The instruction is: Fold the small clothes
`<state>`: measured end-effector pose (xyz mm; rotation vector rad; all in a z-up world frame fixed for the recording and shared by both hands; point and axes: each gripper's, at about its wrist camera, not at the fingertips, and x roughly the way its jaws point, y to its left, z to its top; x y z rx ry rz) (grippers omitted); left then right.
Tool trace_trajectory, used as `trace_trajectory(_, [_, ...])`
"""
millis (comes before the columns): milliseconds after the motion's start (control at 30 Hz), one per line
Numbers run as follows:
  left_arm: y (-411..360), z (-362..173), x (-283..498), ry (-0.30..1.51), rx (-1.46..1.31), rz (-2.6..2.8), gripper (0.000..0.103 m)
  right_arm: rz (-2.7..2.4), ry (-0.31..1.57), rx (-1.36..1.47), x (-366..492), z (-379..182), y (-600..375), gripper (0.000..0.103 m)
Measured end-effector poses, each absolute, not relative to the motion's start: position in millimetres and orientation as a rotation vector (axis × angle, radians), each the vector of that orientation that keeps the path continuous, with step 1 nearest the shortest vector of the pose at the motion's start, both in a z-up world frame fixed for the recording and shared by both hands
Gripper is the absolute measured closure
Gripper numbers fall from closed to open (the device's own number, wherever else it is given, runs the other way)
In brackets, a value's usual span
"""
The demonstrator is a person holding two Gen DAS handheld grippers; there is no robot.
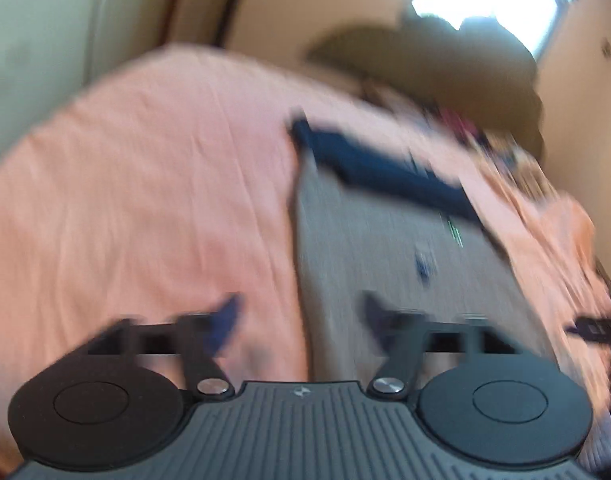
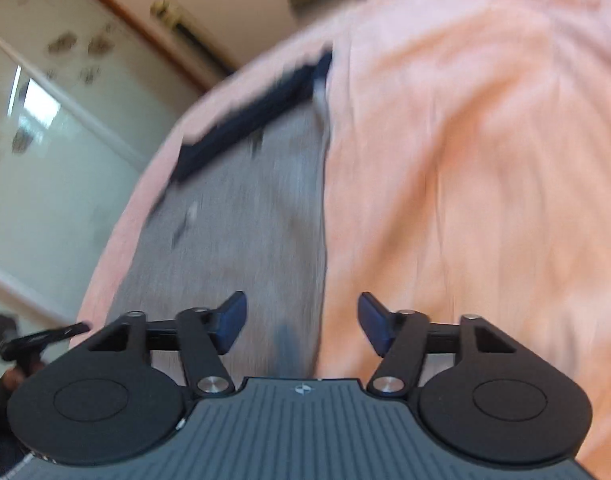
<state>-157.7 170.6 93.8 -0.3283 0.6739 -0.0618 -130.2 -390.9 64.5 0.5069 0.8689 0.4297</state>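
Grey garment (image 2: 241, 216) flat on bed | ahead of right gripper (image 2: 301, 324) | fingers apart

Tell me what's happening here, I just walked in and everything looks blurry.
A person holds a gripper in each hand above a bed with a peach sheet. A grey garment with a dark navy band lies flat on it. The left gripper and right gripper are both open and hold nothing, and each is over a near edge of the garment. No fold is visible.
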Motion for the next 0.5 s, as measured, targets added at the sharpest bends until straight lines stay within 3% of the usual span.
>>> trace_trajectory(67, [140.6,94.6,-121.8,0.602,-0.309,0.005,0.007,0.432,0.787,0.474,-100.4,77.6,-365.7,0.037])
trace_trajectory(167, [81.0,70.3,-53.4,0.655,-0.296,-0.045,0.007,0.412,0.732,0.360,-39.4,73.8,-296.9,0.017])
trace_trajectory(267, [28.0,29.1,1.1,0.807,-0.160,0.010,0.008,0.396,0.739,0.229,20.9,48.8,-225.1,0.017])
trace_trajectory(367, [0.5,5.6,-1.7,0.731,0.055,0.070,0.006,0.262,0.748,0.042,49.6,19.9,-176.9,0.014])
trace_trajectory(433, [9.4,2.9,-9.4,0.734,0.016,0.065,0.006,0.215,0.713,-0.104,41.9,9.5,-155.4,0.001])
trace_trajectory(500, [14.1,6.1,-18.4,0.767,-0.003,0.061,0.005,0.200,0.710,-0.114,29.8,10.9,-156.3,0.000])
